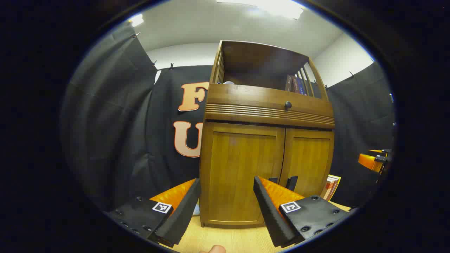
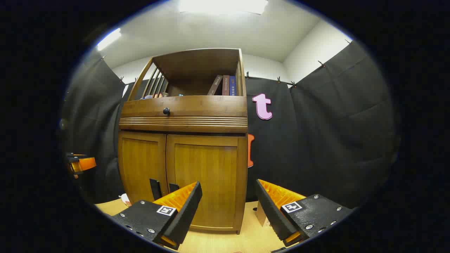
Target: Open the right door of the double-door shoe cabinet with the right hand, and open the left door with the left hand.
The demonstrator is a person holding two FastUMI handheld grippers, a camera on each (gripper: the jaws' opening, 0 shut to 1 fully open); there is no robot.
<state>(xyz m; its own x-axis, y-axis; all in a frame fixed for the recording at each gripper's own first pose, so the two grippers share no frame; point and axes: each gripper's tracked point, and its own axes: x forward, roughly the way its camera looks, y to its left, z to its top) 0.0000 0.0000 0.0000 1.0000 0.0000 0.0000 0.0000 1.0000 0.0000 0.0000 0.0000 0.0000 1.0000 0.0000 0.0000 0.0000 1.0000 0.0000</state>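
Double-door shoe cabinet [image 1: 262,140] standing upright on a pale wooden floor [image 1: 225,239] against the black cloth wall, near and directly ahead of both grippers. Left door [image 1: 242,172] and right door [image 2: 205,175] both closed, two dark handles [image 2: 154,188] side by side low at the centre seam. Above the doors, a ribbed band and a drawer front with one round dark knob [image 2: 166,111]; above that, an open shelf with books [image 2: 225,85] leaning at its right end. Left gripper [image 1: 226,207] spread wide, empty, facing the left door, touching nothing. Right gripper [image 2: 228,207] likewise spread wide and empty, facing the right door, apart from it. More books [image 1: 330,188] on the floor, just right of the cabinet.
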